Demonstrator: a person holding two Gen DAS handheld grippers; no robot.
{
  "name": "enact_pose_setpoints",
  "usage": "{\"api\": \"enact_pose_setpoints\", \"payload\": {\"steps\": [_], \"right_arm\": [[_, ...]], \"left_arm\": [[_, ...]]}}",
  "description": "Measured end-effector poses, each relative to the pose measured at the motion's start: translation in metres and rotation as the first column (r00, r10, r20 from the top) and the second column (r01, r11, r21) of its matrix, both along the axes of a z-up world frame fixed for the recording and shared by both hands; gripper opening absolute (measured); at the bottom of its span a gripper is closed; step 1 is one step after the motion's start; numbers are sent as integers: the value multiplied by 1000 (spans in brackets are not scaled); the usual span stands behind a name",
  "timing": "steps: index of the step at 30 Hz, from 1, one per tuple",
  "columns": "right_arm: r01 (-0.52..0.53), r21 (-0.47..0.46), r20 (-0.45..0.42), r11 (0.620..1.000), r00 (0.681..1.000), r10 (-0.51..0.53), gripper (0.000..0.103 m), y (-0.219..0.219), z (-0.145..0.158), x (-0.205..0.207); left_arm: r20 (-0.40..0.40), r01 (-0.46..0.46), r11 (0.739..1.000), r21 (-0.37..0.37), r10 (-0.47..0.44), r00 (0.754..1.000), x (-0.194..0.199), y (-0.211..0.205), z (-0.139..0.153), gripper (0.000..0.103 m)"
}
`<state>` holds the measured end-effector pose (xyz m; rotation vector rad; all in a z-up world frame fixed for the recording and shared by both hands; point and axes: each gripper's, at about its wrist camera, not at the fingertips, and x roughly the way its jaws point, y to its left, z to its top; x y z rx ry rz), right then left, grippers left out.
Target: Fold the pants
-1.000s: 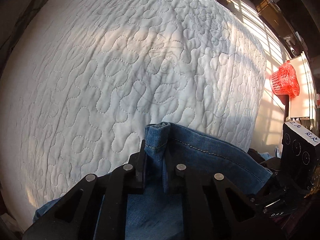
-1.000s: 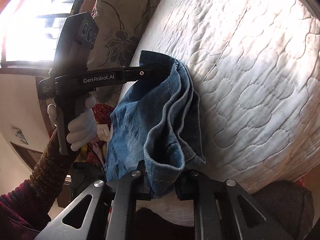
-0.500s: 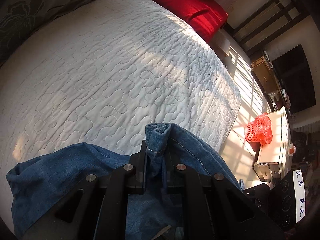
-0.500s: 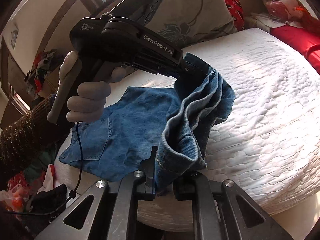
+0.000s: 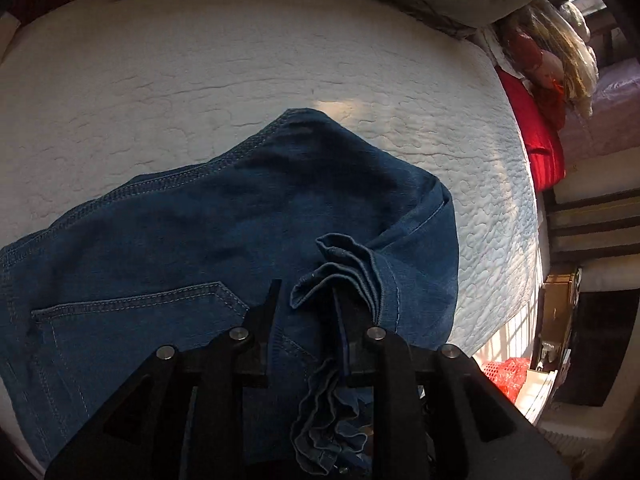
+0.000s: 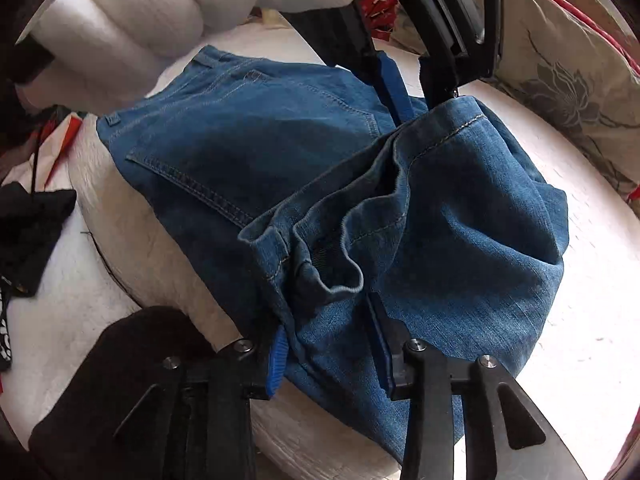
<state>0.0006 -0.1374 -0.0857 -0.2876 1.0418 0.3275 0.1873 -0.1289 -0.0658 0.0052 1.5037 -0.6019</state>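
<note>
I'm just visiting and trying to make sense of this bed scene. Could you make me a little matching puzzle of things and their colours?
Things:
1. jeans
2. quilted bed cover
3. pillow at the bed's edge
4. glove on the hand

Colours:
A. red
B. pale grey-white
C. blue
D. white

Pairs: 1-C, 2-D, 3-A, 4-B

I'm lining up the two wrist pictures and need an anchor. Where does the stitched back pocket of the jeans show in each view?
Left wrist view: the back pocket sits lower left, beside the left gripper.
Right wrist view: the pocket lies upper left of centre, under the gloved hand.
Shared landmark: the bunched leg hem, with the white quilted mattress beneath.
</note>
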Motion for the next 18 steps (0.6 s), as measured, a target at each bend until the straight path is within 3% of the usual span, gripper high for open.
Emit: {"api": "enact_pose_setpoints", "payload": {"steps": [2,4,7,8,11,15,18], "right_arm": [[-28,19,-2,999,1000,28,37,0,10,-9],[-7,109,-5,994,1000,7,39,-15,30,-21],[74,308,17,949,996,-84,61,-61,68,-36],[118,347,31,930,990,-137,69,-81,77,-37],[222,383,18,897,969,-248,71,-132,91,-22],[278,461,-27,843,954,-300,71,-173,105,23],[261,475,-63,840,963,-264,71,-180,105,63]], "left_arm": [[-1,-91,995,-28,91,996,-1,34,6,19],[-14,-169,983,-67,168,986,-7,63,12,20],[-26,-260,955,-142,259,966,-34,98,19,21],[-25,-275,948,-158,275,961,-45,104,19,26],[-55,-321,924,-210,316,947,-84,109,7,52],[-122,-354,909,-220,334,935,-126,91,-16,53],[-127,-379,907,-183,361,924,-145,80,-26,53]]}}
